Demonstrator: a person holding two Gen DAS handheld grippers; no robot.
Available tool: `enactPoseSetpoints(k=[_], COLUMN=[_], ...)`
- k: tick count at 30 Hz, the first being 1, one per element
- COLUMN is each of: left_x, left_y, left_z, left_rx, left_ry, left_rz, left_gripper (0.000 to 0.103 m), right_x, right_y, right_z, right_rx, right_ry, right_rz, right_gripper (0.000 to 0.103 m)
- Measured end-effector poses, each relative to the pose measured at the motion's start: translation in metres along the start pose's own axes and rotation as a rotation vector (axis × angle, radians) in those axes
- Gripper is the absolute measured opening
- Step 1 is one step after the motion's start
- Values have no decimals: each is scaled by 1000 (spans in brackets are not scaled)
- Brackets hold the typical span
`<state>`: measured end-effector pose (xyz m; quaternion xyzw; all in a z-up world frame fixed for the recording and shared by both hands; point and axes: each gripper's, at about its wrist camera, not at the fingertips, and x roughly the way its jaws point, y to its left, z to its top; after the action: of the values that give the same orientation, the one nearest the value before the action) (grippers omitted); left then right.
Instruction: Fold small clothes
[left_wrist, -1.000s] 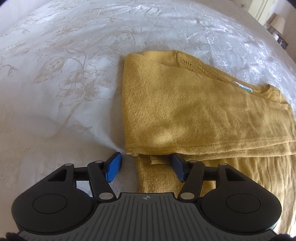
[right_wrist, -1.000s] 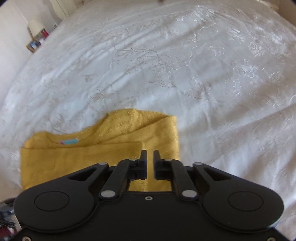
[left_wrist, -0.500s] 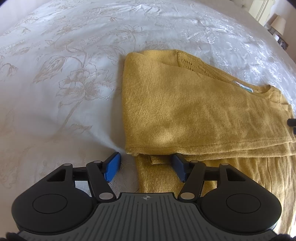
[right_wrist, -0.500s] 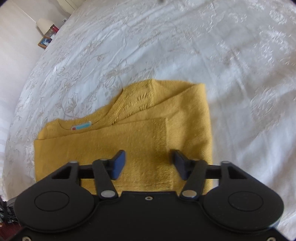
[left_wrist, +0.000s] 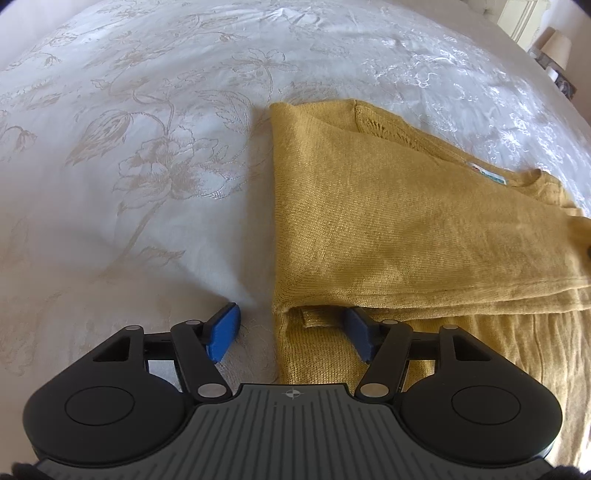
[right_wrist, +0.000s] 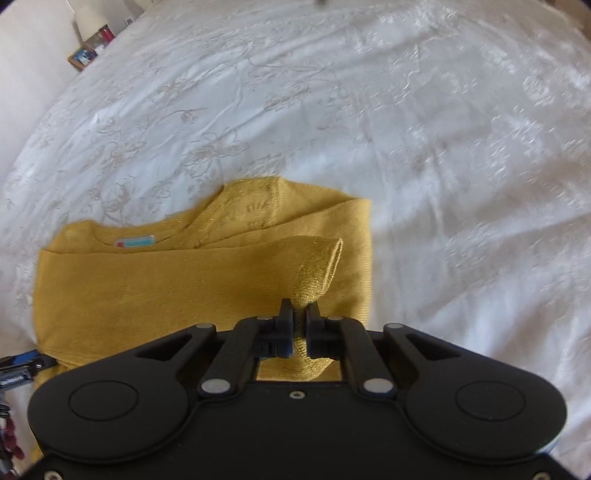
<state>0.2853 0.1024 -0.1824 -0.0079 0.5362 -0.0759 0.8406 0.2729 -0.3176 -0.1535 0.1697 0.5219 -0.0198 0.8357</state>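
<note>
A mustard-yellow knitted sweater (left_wrist: 406, 229) lies partly folded on the bed, its neck label (left_wrist: 487, 173) facing up. My left gripper (left_wrist: 291, 321) stands open at the sweater's near left corner. One blue pad rests on the bedspread and the other on the knit, neither pressing. In the right wrist view the same sweater (right_wrist: 166, 288) shows with its label (right_wrist: 135, 242). My right gripper (right_wrist: 300, 314) is closing, its pads pinching a raised fold of the knit near the sweater's right side.
A white bedspread (left_wrist: 147, 166) with beige flower embroidery spreads widely around the sweater (right_wrist: 406, 129). A bedside lamp (right_wrist: 86, 18) and a framed picture (right_wrist: 83, 57) stand beyond the far edge. Dark and red items show at the lower left edge of the right wrist view.
The right gripper opened wide above the sweater, then closed and pinched up a fold of the knit. The left gripper and the sweater's left side stayed put.
</note>
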Motion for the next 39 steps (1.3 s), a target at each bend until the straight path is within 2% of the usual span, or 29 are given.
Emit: enactPoseSetpoints(k=[2,3,4,5,9,12,14,16,19,21,24,27,29,30,31,34,36,39], left_x=[-2,-3,-5,-6,-21,-43,-53,-53,-32,-15,5,23,36,40,44,47,46,42], left_y=[-1,0,4,8,24,20,11,-2,-22,-36,-56,-57,-46,-39,-31,-10,-5,-5], left_z=[1,1,0,0,3,13,24,38,60,70,75,78,78,78,78,81,82,83], left_rx=[35,45,45,34,-35,-37,-36,-29,-9,25,110,139,148,143,135,90,89,91], left_ry=[27,34,41,48,51,-34,-104,-138,-116,-95,-85,-71,-42,-36,-29,-19,-15,-12], left_rz=[33,53,70,83,131,141,113,73,-26,-57,-38,12,58,66,79,71,67,59], left_gripper=[63,63,63,63,62,61,62,64,67,67,69,76,83,97,103,103,103,103], right_x=[4,5,5,4,-10,-27,-35,-36,-21,-4,21,43,55,61,64,63,61,55], right_y=[1,0,-2,-4,-16,-15,-7,7,33,50,70,82,78,72,63,36,24,2], right_z=[-2,-4,-7,-9,-16,-17,-15,-10,1,9,16,15,15,14,14,17,20,22], right_rx=[-11,-14,-8,-1,31,45,15,-34,-95,-130,-183,-235,-244,-238,-222,-150,-118,2], right_ry=[12,16,21,23,-4,-67,-121,-157,-149,-112,-49,-19,9,18,24,10,8,4], right_rz=[-29,-46,-66,-81,-148,-157,-159,-142,-98,-56,-19,-32,-85,-124,-146,-142,-152,-134], right_gripper=[23,30,43,49,53,68,89,101,103,103,103,103,103,103,103,103,103,103])
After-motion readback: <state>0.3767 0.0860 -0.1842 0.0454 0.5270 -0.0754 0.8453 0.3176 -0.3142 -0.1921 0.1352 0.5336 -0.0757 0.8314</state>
